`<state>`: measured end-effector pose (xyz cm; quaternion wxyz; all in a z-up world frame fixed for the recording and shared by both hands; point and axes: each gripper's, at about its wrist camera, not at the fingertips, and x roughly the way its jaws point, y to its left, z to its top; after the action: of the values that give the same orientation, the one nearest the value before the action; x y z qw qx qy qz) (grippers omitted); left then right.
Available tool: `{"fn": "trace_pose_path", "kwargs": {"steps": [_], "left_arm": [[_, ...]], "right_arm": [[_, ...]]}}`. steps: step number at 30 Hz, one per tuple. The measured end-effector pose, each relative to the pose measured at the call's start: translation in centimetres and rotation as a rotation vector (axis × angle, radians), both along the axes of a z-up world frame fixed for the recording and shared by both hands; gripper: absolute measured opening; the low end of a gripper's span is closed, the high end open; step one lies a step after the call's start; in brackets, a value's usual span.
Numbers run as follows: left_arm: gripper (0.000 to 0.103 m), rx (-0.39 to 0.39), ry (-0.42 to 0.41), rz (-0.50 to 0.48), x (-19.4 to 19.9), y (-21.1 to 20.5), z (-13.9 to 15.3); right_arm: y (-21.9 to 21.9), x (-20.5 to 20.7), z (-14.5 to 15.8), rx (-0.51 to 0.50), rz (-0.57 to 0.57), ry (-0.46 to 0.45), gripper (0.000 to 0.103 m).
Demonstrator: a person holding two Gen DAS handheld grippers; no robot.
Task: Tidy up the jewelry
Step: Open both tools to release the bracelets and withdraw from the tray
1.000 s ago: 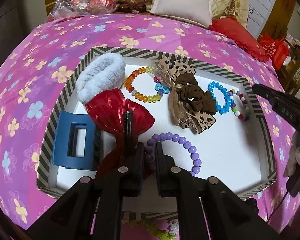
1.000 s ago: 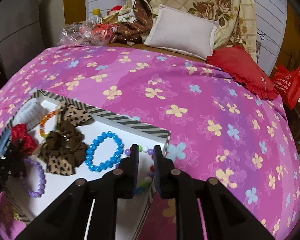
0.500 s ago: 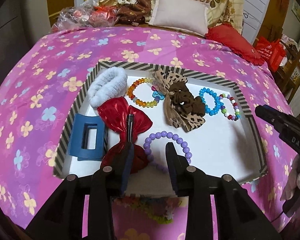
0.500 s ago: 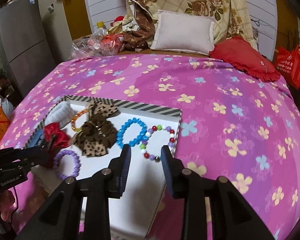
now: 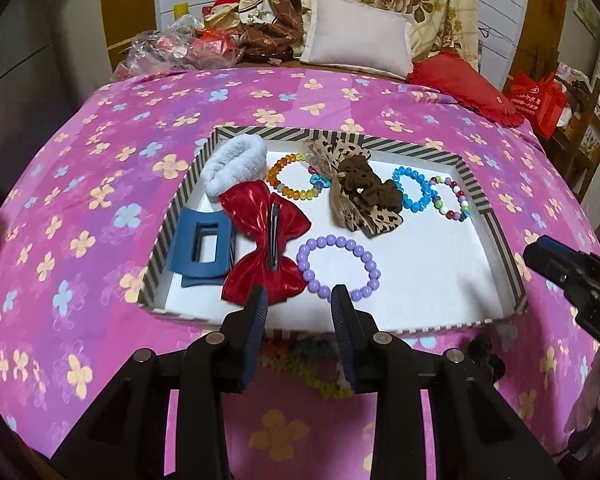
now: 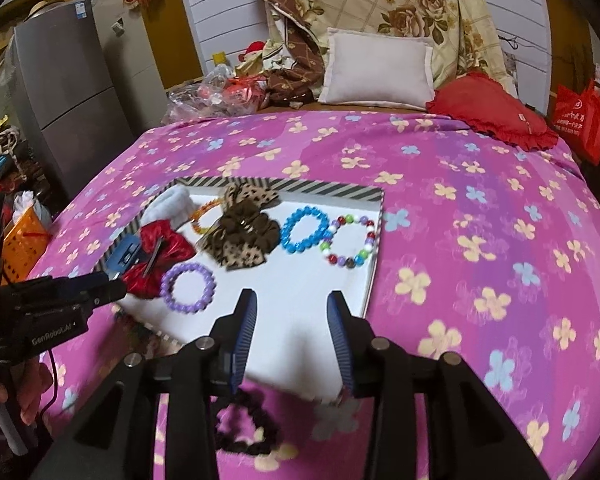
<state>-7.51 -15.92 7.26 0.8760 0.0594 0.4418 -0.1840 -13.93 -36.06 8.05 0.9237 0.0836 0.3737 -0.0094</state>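
Both tools withdrawn, spread, striped tray (image 5: 510,258) holding bracelets

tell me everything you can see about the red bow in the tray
The red bow is a shiny, metallic-looking fabric hair bow with pleated lobes, lying flat at the left of the striped-rim tray. A dark metal clip runs along its middle, facing up. Its left edge overlaps the blue claw clip, its top touches the fluffy white scrunchie, and the purple bead bracelet sits against its right side. No hand-held gripper touches it.
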Motion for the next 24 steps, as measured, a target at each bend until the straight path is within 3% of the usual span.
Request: {"fn": "trace_pose_path", "kwargs": {"steps": [6,15,24], "left_arm": [[0.023,0.011,-0.016,-0.001,-1.4,0.8,0.1],[0.023,-0.060,0.065,0.055,-2.2,5.2,-1.0],[0.023,-0.042,0.094,0.071,-3.4,6.5,-2.7]], "right_arm": [[0.9,-1.6,-0.5,0.001,0.012,0.010,0.042],[1.3,-4.4,-1.5,-0.002,0.017,0.040,0.045],[2.2,-6.5,-2.8,-0.013,0.049,0.078,0.045]]}}
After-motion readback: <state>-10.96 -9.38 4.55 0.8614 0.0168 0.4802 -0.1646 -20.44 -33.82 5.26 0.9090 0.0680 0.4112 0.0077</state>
